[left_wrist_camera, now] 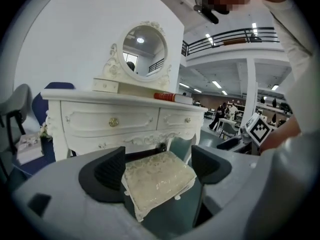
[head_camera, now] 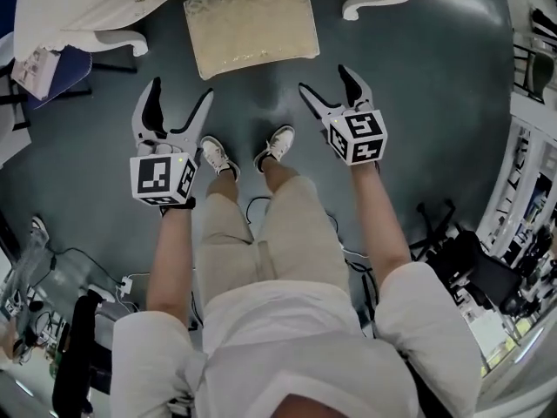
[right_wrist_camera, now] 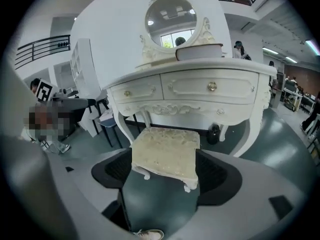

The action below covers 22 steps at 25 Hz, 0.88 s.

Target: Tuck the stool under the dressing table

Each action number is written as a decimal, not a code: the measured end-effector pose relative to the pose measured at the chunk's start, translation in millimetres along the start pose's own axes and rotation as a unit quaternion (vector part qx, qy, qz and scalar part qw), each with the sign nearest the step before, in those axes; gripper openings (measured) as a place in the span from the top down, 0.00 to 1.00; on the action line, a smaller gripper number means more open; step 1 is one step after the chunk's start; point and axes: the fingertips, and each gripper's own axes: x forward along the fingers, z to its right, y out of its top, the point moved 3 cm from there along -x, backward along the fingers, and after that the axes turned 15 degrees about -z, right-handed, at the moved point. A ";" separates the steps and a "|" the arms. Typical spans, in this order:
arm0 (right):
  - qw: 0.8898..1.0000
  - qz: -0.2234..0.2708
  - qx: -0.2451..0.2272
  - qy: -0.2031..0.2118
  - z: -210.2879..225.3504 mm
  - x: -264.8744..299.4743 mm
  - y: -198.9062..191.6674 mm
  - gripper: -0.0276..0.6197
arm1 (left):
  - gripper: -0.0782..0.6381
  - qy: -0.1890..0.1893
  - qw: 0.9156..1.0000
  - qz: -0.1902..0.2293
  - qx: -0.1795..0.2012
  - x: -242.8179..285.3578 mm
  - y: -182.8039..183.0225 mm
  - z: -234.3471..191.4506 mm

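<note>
1. We're standing facing the dressing table, one gripper in each hand, both held out in front of us and pointing towards it.
2. The stool is on the dark floor, centred on the table's knee space and between the two front legs. In the head view its far edge meets the tabletop's front edge, and most of the cream seat is still out in front, so it is not tucked in.
3. The left gripper has its jaws wide apart and holds nothing. In the left gripper view the stool shows in the gap between the pads, but it is further off and the pads are not touching it.
4. The right gripper is the same, with its jaws spread wide and no grip on anything. In the right gripper view the stool sits framed between the pads without contact.
5. In the head view both grippers are short of the stool's near edge, the left one below its left corner and the right one below its right corner.
6. Our shoes are on the floor between the two grippers, toes towards the stool.
7. On the tabletop there is a round mirror in a carved white frame, with a book lying flat in front of it.
8. The table has two drawers, each with a small brass knob, and both are shut.
</note>
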 end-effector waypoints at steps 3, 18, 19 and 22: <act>1.000 -0.014 0.004 -0.011 7.5 21.0 -17.8 0.37 | 0.32 0.001 0.999 -0.032 0.013 22.5 -38.8 -3.8; 0.994 -0.068 -0.071 -0.044 38.7 113.9 -54.0 0.40 | 0.28 -0.023 0.991 -0.117 0.068 127.7 -137.7 -21.0; 0.994 -0.069 -0.066 -0.045 41.7 121.5 -54.9 0.40 | 0.28 -0.023 0.990 -0.123 0.068 134.1 -145.0 -22.2; 0.993 -0.079 -0.065 -0.055 50.0 143.0 -59.6 0.41 | 0.28 -0.023 0.987 -0.139 0.081 151.5 -163.8 -25.5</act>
